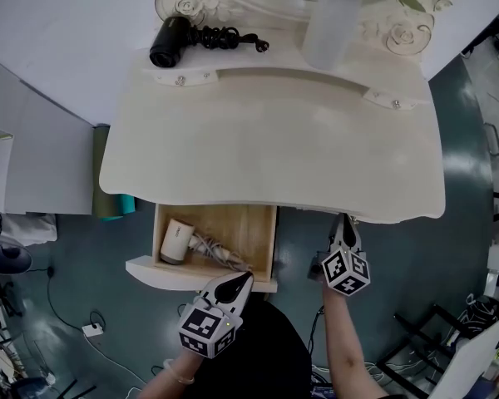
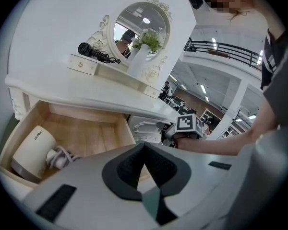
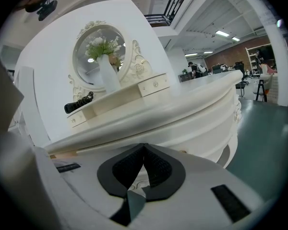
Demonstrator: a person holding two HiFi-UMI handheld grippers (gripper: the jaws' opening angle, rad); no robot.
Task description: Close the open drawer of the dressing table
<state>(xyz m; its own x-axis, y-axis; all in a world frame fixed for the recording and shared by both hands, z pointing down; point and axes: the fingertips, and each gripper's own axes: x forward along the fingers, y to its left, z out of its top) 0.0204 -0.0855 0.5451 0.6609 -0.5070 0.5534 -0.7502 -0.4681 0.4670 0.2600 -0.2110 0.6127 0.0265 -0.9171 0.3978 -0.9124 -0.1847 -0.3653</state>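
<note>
The cream dressing table (image 1: 266, 140) has its left drawer (image 1: 214, 239) pulled open below the top's front edge. Inside lies a white hair dryer (image 1: 176, 241) with its cord. My left gripper (image 1: 244, 279) is shut and empty, its tips at the drawer's front right corner; in the left gripper view the drawer's wooden floor (image 2: 81, 138) lies just beyond the shut left gripper (image 2: 144, 150). My right gripper (image 1: 343, 223) is shut, its tips at the table's front edge on the right. In the right gripper view, the shut right gripper (image 3: 144, 153) faces the table's curved front (image 3: 192, 123).
A black hair dryer (image 1: 173, 40), an oval mirror (image 2: 141, 25) and a white vase with flowers (image 1: 333, 19) stand at the back of the table top. A green roll (image 1: 112, 206) and white panels sit to the left on the dark floor; cables and metal frames lie around.
</note>
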